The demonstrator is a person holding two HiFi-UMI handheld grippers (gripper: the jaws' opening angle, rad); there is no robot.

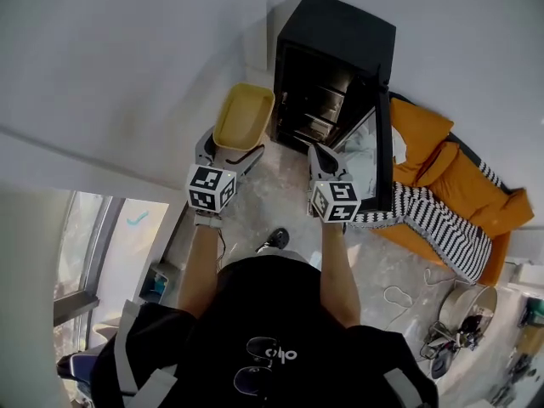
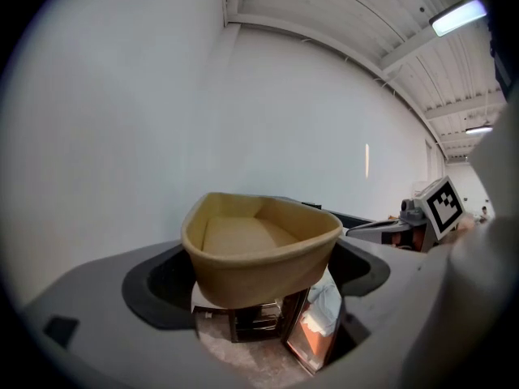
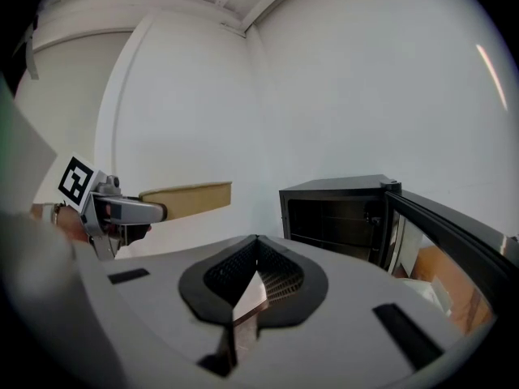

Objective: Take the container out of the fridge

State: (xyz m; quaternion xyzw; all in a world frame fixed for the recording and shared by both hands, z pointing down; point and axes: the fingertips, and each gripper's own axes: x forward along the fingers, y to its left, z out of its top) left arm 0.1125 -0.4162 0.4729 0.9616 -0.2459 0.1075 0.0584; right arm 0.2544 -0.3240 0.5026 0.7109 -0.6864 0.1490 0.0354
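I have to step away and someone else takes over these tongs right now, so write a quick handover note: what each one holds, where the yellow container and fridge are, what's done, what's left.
Left tongs: shut on the rim of the yellow container, held in the air to the left of the fridge. The container looks empty.
Right tongs: shut, nothing between them, raised in front of the fridge.
Fridge: black, by the wall, door swung open.
Done: the container is out of the fridge.
Left: probably set the container down and close the door.
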